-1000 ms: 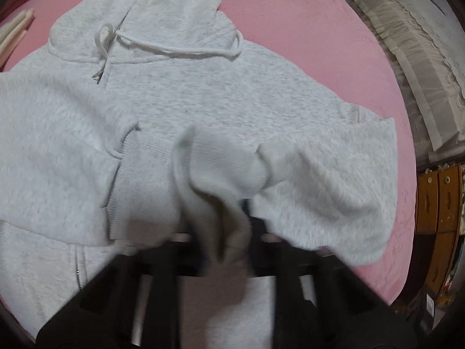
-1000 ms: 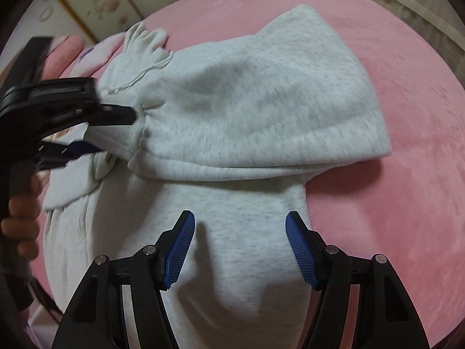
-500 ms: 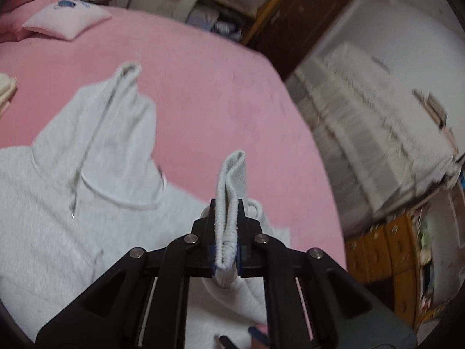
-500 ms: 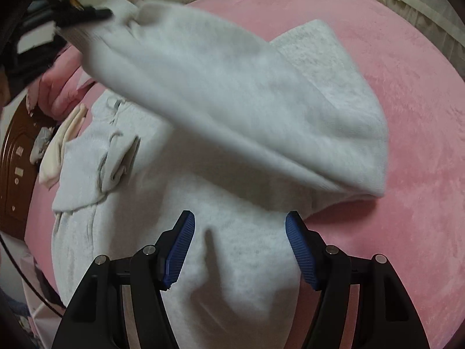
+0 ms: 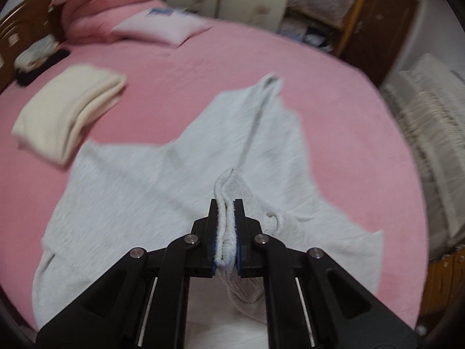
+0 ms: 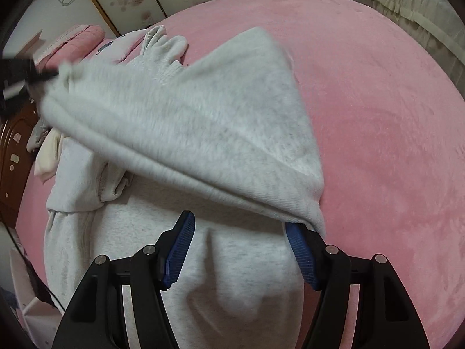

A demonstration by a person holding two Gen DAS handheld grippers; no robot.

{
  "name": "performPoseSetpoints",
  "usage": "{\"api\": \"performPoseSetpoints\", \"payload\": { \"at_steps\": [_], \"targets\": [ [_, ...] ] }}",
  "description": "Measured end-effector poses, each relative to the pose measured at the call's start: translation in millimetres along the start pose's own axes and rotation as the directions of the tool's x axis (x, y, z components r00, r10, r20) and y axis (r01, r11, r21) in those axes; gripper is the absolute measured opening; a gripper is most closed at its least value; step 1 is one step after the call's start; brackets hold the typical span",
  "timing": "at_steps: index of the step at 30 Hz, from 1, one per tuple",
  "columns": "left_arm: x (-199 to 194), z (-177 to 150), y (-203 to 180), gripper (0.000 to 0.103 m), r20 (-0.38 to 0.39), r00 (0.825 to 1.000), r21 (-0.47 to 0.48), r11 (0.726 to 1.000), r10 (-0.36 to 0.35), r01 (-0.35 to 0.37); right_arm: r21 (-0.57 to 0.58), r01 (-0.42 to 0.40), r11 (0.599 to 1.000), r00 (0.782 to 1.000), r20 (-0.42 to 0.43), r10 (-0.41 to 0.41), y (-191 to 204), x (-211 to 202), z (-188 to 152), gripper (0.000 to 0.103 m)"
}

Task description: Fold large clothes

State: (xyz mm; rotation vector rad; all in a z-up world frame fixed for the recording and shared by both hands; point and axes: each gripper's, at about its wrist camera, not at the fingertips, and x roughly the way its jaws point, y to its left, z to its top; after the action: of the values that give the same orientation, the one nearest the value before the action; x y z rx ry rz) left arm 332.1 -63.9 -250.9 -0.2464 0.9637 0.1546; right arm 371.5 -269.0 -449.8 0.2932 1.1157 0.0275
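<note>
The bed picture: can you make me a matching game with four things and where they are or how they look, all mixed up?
Things:
1. sleeve cuff
2. cream folded cloth
3. right gripper
4. pale pink pillow

States:
A. open, with nothing squeezed between its blue pads
B. pinched in the shut left gripper
C. at the head of the pink bed, beside the darker pink bedding
D. lying folded on the bed, away from the grey hoodie

Pairs: 1-B, 2-D, 3-A, 4-C
</note>
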Motion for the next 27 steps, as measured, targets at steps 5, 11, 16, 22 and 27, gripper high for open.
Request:
{"api": "performPoseSetpoints", "payload": {
  "at_steps": [5,11,16,22,27],
  "targets": [
    [61,-50,47,0.006,-0.144,0.984,-0.055,0.992,0.101,-0.11,-0.012,-0.03,0.999,0.999,-0.027,0.03,4,1,-2,0.066],
    [85,-77,56,0.008,-0.189,0.968,-0.017,0.985,0.168,-0.174,-0.013,-0.096,0.995,0.993,-0.067,0.095,14,1,-5,0.066],
    [78,-68,59,0.008,-0.159,0.952,-0.04,0.962,0.261,-0.271,0.046,-0.125,0.991,0.992,0.014,0.125,7,-27,5,0.066],
    [60,-61,73,0.008,-0.129,0.879,-0.011,0.885,0.46,-0.465,0.081,-0.084,0.993,0.996,0.034,0.081,-2,-13,42,0.029],
    [16,-60,74,0.008,-0.103,0.902,-0.058,0.903,0.419,-0.426,0.003,-0.242,0.97,0.968,-0.065,0.242,22,21,68,0.014]
  ]
}}
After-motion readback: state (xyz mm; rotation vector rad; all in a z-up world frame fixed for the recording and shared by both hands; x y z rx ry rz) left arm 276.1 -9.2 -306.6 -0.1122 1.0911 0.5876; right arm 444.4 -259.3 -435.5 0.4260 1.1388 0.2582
